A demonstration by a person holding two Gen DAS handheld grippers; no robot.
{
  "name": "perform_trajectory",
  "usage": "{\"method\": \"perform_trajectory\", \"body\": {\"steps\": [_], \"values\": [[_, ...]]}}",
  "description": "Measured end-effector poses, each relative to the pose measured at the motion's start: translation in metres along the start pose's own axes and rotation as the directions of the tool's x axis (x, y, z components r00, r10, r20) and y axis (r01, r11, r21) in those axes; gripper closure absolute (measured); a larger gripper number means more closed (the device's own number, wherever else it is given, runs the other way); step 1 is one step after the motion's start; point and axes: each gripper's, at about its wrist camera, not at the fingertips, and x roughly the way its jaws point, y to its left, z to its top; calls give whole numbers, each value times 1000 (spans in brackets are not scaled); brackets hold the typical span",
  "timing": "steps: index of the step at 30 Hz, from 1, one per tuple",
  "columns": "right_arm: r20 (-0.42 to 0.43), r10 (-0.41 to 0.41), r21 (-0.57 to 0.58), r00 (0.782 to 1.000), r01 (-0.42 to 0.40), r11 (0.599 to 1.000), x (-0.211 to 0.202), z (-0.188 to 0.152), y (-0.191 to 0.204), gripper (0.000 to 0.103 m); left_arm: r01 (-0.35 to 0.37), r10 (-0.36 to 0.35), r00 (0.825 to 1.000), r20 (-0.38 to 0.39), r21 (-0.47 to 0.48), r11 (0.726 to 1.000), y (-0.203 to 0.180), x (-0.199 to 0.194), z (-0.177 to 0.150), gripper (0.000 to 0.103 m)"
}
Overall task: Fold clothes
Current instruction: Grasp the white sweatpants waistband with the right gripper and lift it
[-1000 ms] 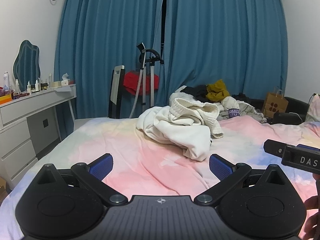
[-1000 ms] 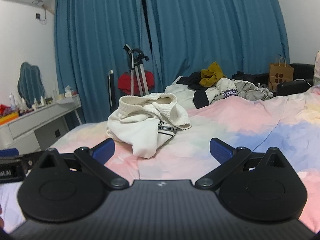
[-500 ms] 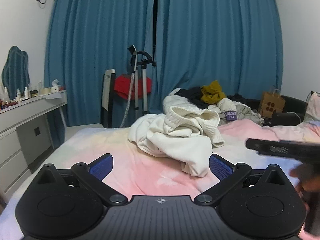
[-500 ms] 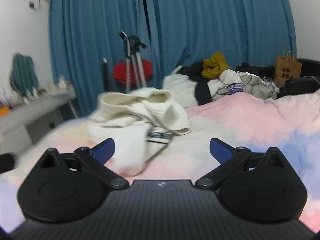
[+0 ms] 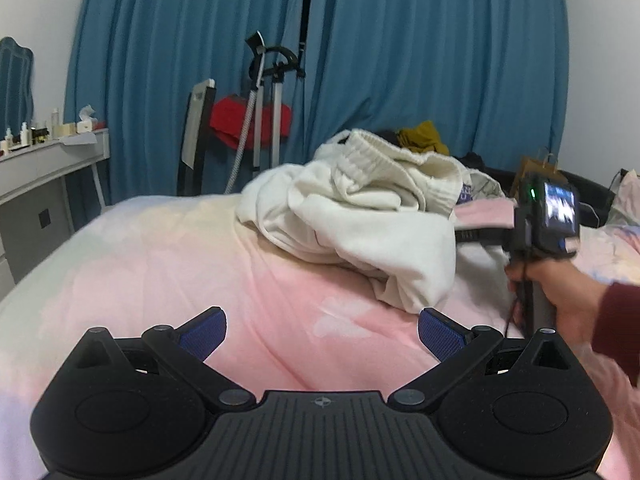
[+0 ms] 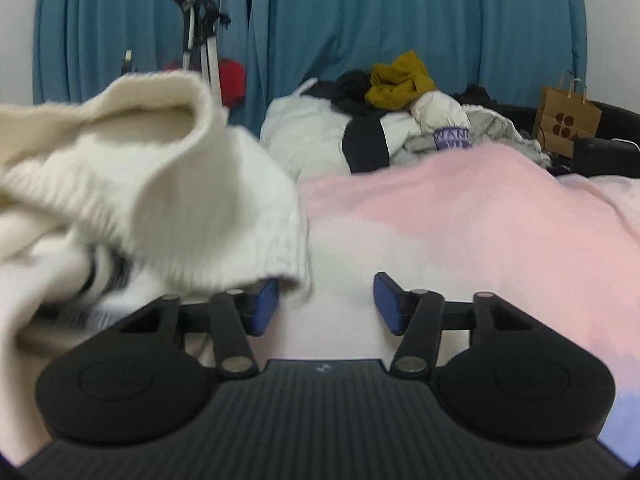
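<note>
1. Right now the cream sweater (image 5: 360,216) lies in a crumpled heap on the pink bed cover (image 5: 168,264). It is bunched up, not flat and not folded.
2. My right claw (image 6: 326,300) sits low, just at the edge of that heap. Its blue pads (image 6: 386,302) are partly spread, with only bed cover showing between them. The ribbed hem of the sweater hangs over the left pad, so I think I am here to catch that edge.
3. My left claw (image 5: 322,326) is spread wide and holds nothing. It hovers over bare bed, near the heap but apart from it. I guess it waits there so it can take another edge when the sweater needs two holds.
4. From the left side I can see my hand (image 5: 560,300) in a dark red sleeve (image 5: 618,320), holding the right claw's handle beside the sweater.
5. A pile of other clothes (image 6: 400,120) sits at the far end of the bed, with a mustard one on top. They are well apart from my claws.
6. To be folded, the sweater has to be lifted and laid flat. It is soft and floppy, so a small pinch could slip off.
</note>
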Motion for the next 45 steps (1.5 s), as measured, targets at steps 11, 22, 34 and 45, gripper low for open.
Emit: {"method": "perform_trajectory", "body": {"steps": [11, 22, 34, 45], "values": [[83, 59, 18, 995, -61, 998, 0, 34, 10, 91, 33, -33, 999, 3, -91, 995, 15, 5, 2, 0], [212, 61, 90, 975, -82, 993, -181, 33, -10, 93, 78, -71, 991, 116, -63, 995, 4, -44, 13, 0], [178, 66, 205, 982, -103, 973, -361, -34, -14, 92, 118, -128, 978, 162, 65, 991, -13, -111, 6, 0], [-17, 38, 306, 999, -31, 952, -334, -74, -36, 92, 121, -133, 991, -7, 467, 876, -74, -123, -48, 0]]}}
